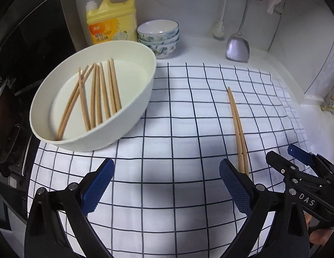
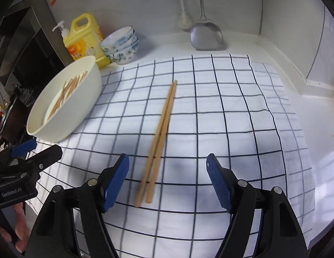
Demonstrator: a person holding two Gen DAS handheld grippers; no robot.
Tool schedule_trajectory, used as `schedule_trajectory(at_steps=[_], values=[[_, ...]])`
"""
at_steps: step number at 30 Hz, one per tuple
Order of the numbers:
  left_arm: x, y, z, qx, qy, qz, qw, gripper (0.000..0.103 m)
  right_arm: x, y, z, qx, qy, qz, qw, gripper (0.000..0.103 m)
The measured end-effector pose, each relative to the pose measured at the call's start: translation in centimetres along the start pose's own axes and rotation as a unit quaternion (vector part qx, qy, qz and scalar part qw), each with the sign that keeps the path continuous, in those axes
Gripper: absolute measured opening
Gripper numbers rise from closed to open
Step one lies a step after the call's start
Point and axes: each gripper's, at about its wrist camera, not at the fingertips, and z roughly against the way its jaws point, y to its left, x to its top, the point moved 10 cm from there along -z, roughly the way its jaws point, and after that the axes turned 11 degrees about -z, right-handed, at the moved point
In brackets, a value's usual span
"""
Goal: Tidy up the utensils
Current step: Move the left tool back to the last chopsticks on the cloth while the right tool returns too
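Note:
A pair of wooden chopsticks (image 2: 161, 133) lies side by side on the checked cloth (image 2: 220, 116); it also shows in the left wrist view (image 1: 238, 129). A white oval bowl (image 1: 132, 111) holds several more chopsticks (image 1: 98, 99); the bowl also shows in the right wrist view (image 2: 85, 99). My left gripper (image 1: 167, 185) is open and empty over the cloth, with the pair's near ends by its right finger. My right gripper (image 2: 167, 182) is open, its fingers either side of the pair's near ends, not touching them.
A yellow detergent bottle (image 1: 112, 19), stacked patterned bowls (image 1: 159, 35), a metal spatula (image 1: 238, 45) and a brush (image 1: 218, 28) stand along the back wall. A dark stove (image 1: 14, 68) is left of the bowl. The other gripper (image 1: 304, 172) shows at the right.

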Motion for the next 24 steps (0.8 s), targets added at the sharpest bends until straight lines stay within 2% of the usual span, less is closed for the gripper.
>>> schedule_trajectory(at_steps=[3, 8, 11, 14, 24], values=[[0.0, -0.3, -0.8, 0.002, -0.004, -0.004, 1.0, 0.096, -0.7, -0.7, -1.2, -0.01, -0.002, -0.003, 1.0, 0.071], [0.4, -0.2, -2.6, 0.025, -0.03, -0.018, 0.9991, 0.096, -1.1, -0.9, -2.7, -0.013, -0.024, -0.009, 1.0, 0.071], [0.4, -0.6, -3.4, 0.009, -0.036, -0.019, 0.9991, 0.096, -1.4, -0.7, -3.5, -0.013, -0.028, -0.011, 0.999, 0.071], [0.2, -0.7, -4.1, 0.01, -0.037, -0.026, 0.9989, 0.096, -1.8, -0.5, -4.0, -0.016, -0.027, -0.01, 0.999, 0.071], [0.2, -1.1, -4.8, -0.008, -0.03, -0.022, 0.9993, 0.096, -2.1, -0.8, -4.2, -0.051, -0.035, 0.008, 0.998, 0.071]])
